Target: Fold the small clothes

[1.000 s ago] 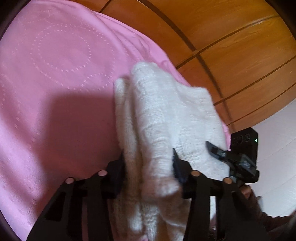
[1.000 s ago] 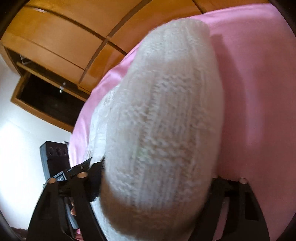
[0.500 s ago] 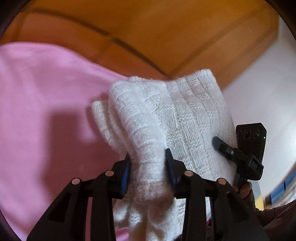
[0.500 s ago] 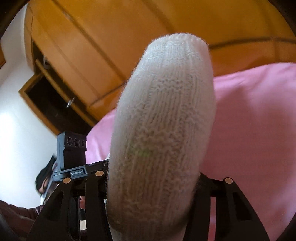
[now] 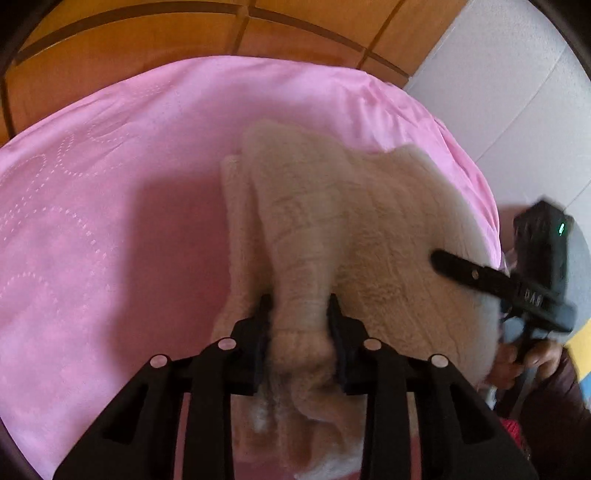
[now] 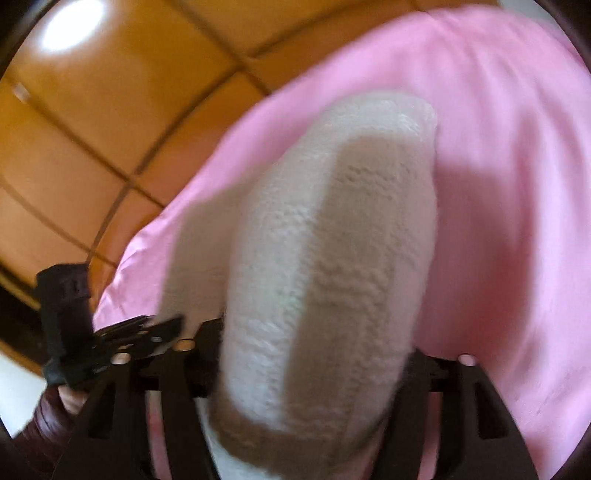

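Note:
A white knitted garment (image 5: 351, 229) hangs bunched over the pink bedsheet (image 5: 110, 184). My left gripper (image 5: 299, 325) is shut on a thick fold of it near its lower edge. The right gripper (image 5: 480, 275) shows at the right of the left wrist view, against the garment's other side. In the right wrist view the garment (image 6: 332, 277) fills the middle and drapes over my right gripper (image 6: 310, 369), which is shut on it; its fingertips are hidden by the knit. The left gripper (image 6: 122, 332) shows at the lower left there.
Orange wooden wardrobe panels (image 5: 184, 33) stand behind the bed. A white wall (image 5: 517, 92) is at the right. The person's hand and dark sleeve (image 5: 535, 369) are at the lower right. The pink sheet (image 6: 517, 184) spreads to the right of the garment.
Both grippers have tilted back down toward the bed with the garment, after lifting it half a second ago. The sheet fills more of both views. Both grips are unchanged.

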The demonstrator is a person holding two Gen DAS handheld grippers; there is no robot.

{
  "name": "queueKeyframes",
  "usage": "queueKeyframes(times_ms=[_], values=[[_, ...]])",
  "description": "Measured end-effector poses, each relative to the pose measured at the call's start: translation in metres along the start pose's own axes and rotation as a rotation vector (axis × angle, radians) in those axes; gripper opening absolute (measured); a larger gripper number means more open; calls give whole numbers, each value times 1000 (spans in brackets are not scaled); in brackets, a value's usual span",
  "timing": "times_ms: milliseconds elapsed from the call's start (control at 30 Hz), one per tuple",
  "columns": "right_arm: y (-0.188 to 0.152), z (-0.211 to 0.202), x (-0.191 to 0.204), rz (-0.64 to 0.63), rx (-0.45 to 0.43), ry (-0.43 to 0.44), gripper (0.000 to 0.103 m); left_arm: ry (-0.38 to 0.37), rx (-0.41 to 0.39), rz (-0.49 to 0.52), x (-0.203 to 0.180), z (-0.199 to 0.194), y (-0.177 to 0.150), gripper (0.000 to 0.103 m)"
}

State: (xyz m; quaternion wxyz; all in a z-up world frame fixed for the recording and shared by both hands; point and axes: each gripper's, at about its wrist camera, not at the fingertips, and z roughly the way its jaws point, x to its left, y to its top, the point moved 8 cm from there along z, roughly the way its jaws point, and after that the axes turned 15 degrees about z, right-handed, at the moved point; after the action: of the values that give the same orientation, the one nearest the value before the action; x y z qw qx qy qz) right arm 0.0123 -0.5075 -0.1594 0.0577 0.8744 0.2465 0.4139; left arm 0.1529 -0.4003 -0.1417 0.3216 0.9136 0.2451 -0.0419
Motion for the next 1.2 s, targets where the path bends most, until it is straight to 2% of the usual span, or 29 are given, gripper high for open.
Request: queueKeyframes(times_ms=[33, 100, 200, 233, 333, 400, 433, 467, 533, 600, 700, 800, 867, 900, 967, 1100, 1167, 1200], values=[[1, -3, -4, 24, -4, 12, 88, 8, 3, -1, 1, 0, 1, 31], [3, -15, -6, 33, -9, 6, 89, 44, -2, 20, -6, -12, -10, 32], [4, -43, 9, -31, -106, -78, 89, 106, -37, 23, -5, -26, -6, 35], [4, -57, 15, -61, -163, -107, 86, 126, -76, 20, -8, -35, -4, 38], [3, -82, 43, -172, -266, -163, 62, 202, -144, 35, -17, -53, 2, 42], [6, -86, 55, -234, -302, -197, 50, 255, -110, 57, -16, -44, 3, 44], [3, -79, 60, -260, -290, -220, 43, 273, -85, 60, -14, -37, 1, 44], [1, -67, 60, -266, -260, -241, 42, 266, -47, 44, -10, -26, -4, 44], [-6, -33, 52, -267, -196, -300, 42, 291, -31, 18, 0, -14, -10, 57], [-11, -17, 44, -324, -230, -395, 43, 269, -40, -27, 5, -13, -12, 60], [-9, -23, 44, -293, -260, -424, 44, 263, -66, -49, 9, -21, -11, 60], [-13, -31, 48, -323, -278, -451, 44, 266, -101, -56, 6, -34, -12, 60], [-16, -37, 52, -329, -293, -455, 45, 288, -141, -58, 4, -48, -11, 68], [-18, -43, 52, -317, -296, -442, 49, 305, -161, -60, 3, -56, -10, 74], [-23, -53, 58, -299, -295, -392, 66, 326, -199, -62, -1, -71, -9, 81], [-37, -67, 66, -284, -313, -390, 68, 387, -250, -63, -5, -99, -9, 89], [-44, -74, 66, -246, -330, -399, 82, 405, -266, -74, -7, -110, -11, 92], [-48, -78, 67, -229, -340, -405, 83, 417, -271, -82, -7, -115, -13, 93]])
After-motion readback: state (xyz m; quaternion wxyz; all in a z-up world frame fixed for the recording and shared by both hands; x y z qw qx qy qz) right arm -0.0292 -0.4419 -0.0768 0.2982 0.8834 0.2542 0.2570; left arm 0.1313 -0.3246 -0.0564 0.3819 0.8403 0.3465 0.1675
